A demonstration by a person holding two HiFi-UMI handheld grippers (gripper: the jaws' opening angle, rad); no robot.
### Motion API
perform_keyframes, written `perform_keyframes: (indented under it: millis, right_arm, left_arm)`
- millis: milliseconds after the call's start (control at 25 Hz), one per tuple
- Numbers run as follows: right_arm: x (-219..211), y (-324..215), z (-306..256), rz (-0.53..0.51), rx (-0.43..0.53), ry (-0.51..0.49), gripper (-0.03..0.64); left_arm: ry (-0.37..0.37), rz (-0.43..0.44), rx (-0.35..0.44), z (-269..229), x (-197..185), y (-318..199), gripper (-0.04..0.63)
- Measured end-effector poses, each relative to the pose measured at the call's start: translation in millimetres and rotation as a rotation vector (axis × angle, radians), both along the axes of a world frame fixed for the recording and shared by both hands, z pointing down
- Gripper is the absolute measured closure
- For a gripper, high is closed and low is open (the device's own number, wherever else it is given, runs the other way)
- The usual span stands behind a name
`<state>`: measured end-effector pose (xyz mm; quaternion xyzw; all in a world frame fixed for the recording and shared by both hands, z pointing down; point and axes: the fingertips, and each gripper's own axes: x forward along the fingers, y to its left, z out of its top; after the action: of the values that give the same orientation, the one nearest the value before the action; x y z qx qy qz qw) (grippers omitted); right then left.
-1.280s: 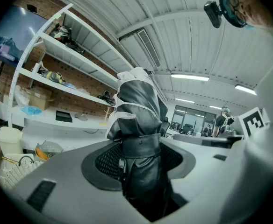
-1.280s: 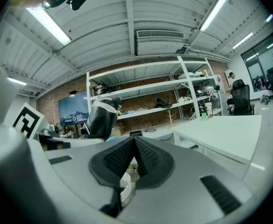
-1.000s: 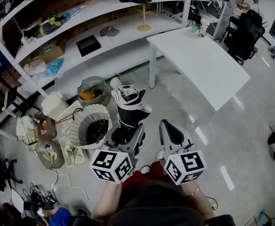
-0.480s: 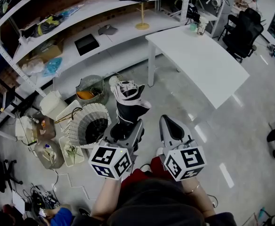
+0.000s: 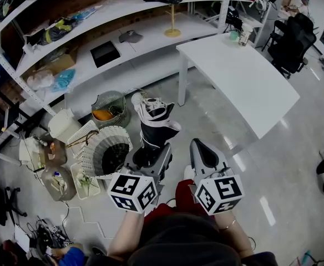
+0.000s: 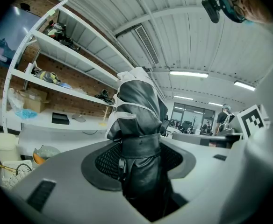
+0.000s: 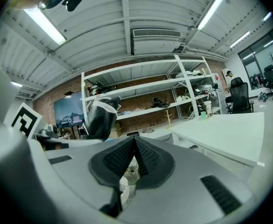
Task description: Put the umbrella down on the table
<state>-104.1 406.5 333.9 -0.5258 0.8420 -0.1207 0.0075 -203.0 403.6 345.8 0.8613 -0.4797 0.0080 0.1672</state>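
The only print we can make out is the black-and-white square pattern on the marker cubes (image 5: 131, 193) of the two grippers. Any label on the umbrella (image 5: 153, 127) is too small to read.

On the floor at the left, a wire basket (image 5: 117, 111) holds something orange (image 5: 102, 114). Just beside it a white ribbed basket (image 5: 92, 155) lies tipped toward us, and we cannot tell what is in its dark inside. A white tub (image 5: 61, 125) stands near them, and a clear bin (image 5: 46, 188) holds a bottle (image 5: 56, 177). A black tray (image 5: 104, 53) sits on the low shelf (image 5: 151, 40), and a cup (image 5: 243, 35) stands at the far corner of the white tabletop (image 5: 245, 76).

The left gripper (image 5: 150, 160) has its fingers (image 6: 61, 176) clamped on the lower part of the folded umbrella. It is black with white trim, bound by a strap, and stands upright out of the grip. It is in the air above the floor, well apart from the tabletop. The right gripper (image 5: 201, 147) is just beside the left, and its fingers (image 7: 146, 160) are closed together with nothing between them.

Compared with a second ago, the left grip is the same and the umbrella has the same upright pose. The right fingers are closed as before. The tabletop and the floor clutter have shifted only slightly in our view.
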Motion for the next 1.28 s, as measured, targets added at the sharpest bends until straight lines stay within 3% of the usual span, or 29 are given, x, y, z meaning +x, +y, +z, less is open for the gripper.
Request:
perform_keyframes:
  millis: [480,1280]
  right_arm:
    - [22,-100,4,0.009,-0.028,0.004,0.598]
    - [108,-280,10,0.021,-0.073,-0.009,0.598]
  left_arm:
    - [0.006,-0.025,-0.051,12,12,-99,0.370]
    - [-0.003,-0.085,-0.078,10,79,-285,0.370]
